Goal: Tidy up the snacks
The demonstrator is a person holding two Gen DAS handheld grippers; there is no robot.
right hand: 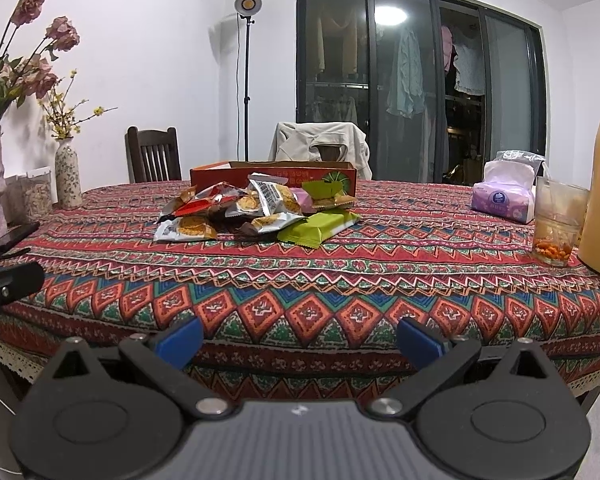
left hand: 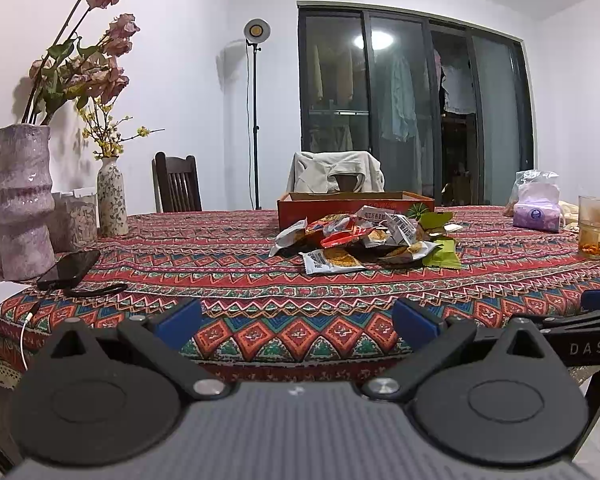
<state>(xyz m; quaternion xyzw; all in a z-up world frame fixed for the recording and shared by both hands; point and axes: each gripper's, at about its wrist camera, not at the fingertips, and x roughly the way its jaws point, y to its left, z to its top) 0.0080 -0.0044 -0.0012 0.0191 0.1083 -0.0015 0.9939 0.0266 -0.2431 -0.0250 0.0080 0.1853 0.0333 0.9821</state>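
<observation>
Two wide-open, empty grippers, left gripper (left hand: 296,322) and right gripper (right hand: 300,340), short of snack pile (right hand: 256,210) before red box (right hand: 274,176).

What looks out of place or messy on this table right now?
The snack packets lie in a loose, overlapping heap on the tablecloth in front of the red box, not inside it. A green packet sits at the heap's edge. Nothing looks spilled.

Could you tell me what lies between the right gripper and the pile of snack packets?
Only bare patterned tablecloth lies between the right gripper and the snack packets; the right wrist view shows it.
</observation>
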